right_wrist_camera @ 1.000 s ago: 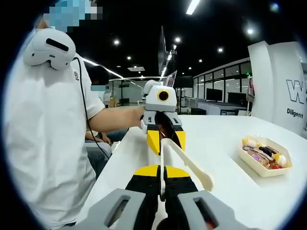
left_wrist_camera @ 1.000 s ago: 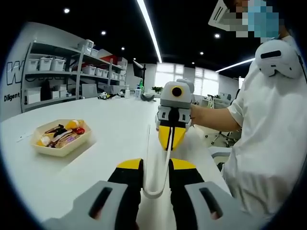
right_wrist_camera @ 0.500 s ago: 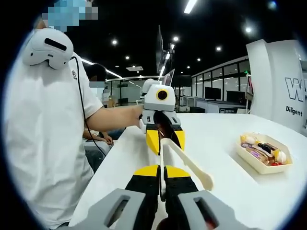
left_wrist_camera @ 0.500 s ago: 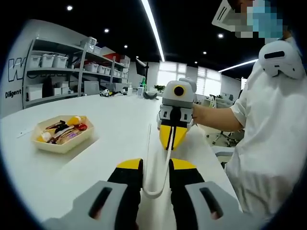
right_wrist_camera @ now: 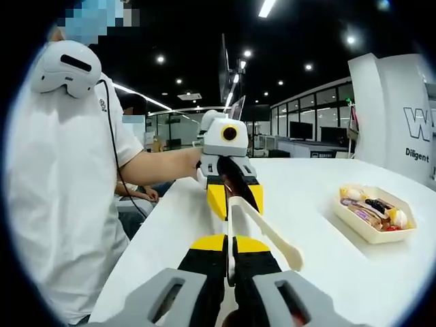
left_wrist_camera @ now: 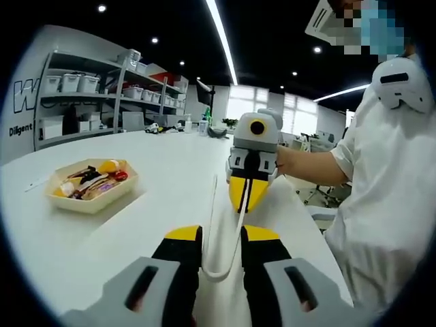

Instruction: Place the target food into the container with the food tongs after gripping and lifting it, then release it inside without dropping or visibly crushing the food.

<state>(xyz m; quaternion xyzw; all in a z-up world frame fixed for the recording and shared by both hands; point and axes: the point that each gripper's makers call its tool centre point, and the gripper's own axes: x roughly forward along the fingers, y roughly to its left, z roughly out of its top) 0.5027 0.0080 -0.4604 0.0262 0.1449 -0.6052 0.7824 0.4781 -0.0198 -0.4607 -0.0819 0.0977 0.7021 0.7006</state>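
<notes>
White food tongs [left_wrist_camera: 219, 235] span between my two grippers above the white table [left_wrist_camera: 160, 174]. My left gripper [left_wrist_camera: 219, 240] is shut on their looped hinge end. Facing it, my right gripper [left_wrist_camera: 246, 194] is shut on one tong arm; the other arm stands free to its left. In the right gripper view, my right gripper [right_wrist_camera: 230, 246] clamps an arm while the free spoon tip [right_wrist_camera: 293, 258] splays right, and my left gripper [right_wrist_camera: 231, 197] holds the far end. A beige tray [left_wrist_camera: 102, 202] of several mixed food pieces [left_wrist_camera: 87, 184] sits apart on the table, also the tray [right_wrist_camera: 361, 230] at the right.
A person in a white shirt [left_wrist_camera: 388, 191] stands at the table's edge holding both tools. Shelving with storage bins [left_wrist_camera: 82, 88] lines the far wall. Bare table surface lies between the tongs and the tray.
Both views have drifted slightly with the hands. The tongs remain gripped at both ends and the tray has not moved.
</notes>
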